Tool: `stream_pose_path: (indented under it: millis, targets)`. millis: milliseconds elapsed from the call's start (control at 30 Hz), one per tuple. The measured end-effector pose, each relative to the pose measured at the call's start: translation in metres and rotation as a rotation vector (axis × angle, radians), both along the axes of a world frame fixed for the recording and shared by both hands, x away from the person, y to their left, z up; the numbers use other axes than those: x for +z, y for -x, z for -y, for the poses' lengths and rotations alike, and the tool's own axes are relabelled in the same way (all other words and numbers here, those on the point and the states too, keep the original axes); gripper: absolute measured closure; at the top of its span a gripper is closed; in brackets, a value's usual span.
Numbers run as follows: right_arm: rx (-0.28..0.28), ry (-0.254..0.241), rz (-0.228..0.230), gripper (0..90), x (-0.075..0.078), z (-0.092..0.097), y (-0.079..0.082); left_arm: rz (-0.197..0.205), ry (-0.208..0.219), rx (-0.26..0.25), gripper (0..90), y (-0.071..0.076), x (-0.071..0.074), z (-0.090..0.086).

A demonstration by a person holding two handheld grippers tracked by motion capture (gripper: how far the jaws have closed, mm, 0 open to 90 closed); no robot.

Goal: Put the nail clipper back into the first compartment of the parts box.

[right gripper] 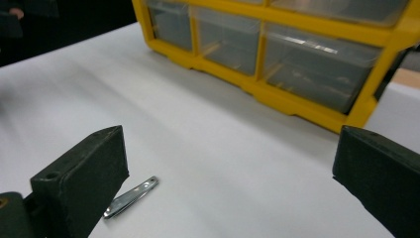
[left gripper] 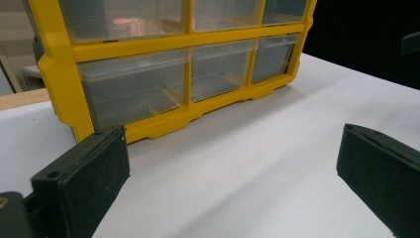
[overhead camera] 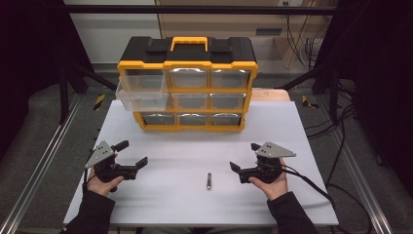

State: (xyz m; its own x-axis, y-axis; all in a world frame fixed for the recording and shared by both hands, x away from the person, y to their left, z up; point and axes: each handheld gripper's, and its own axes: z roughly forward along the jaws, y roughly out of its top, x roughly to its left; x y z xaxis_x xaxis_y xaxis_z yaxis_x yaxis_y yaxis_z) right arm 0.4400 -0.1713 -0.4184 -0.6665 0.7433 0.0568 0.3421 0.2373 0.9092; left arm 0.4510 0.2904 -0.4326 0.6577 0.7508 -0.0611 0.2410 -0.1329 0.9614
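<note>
High view, near to far. Left gripper (overhead camera: 132,154), jaws spread wide, empty, held low over the white table (overhead camera: 160,195) at its near left. Right gripper (overhead camera: 245,157), jaws likewise wide apart, empty, at the near right. Between the two, nearer the right one: small metal clip (overhead camera: 209,181), flat on the table, touching neither gripper; also in the right gripper view (right gripper: 131,197), just beside the left-hand jaw. Judged light, stiff, thin and smooth, so apt to slide or skid; best pinched across its narrow width near mid-length. Farther back: yellow drawer cabinet (overhead camera: 187,87), one upper-left clear drawer (overhead camera: 142,99) pulled out.
</note>
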Motion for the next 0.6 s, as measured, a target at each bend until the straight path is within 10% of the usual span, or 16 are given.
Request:
stream_pose_path:
  millis: [600]
  targets:
    - [0.106, 0.133, -0.124, 1.9, -0.032, -0.065, 0.005, -0.008, -0.011, 0.013, 0.0, 0.0, -0.002, 0.0]
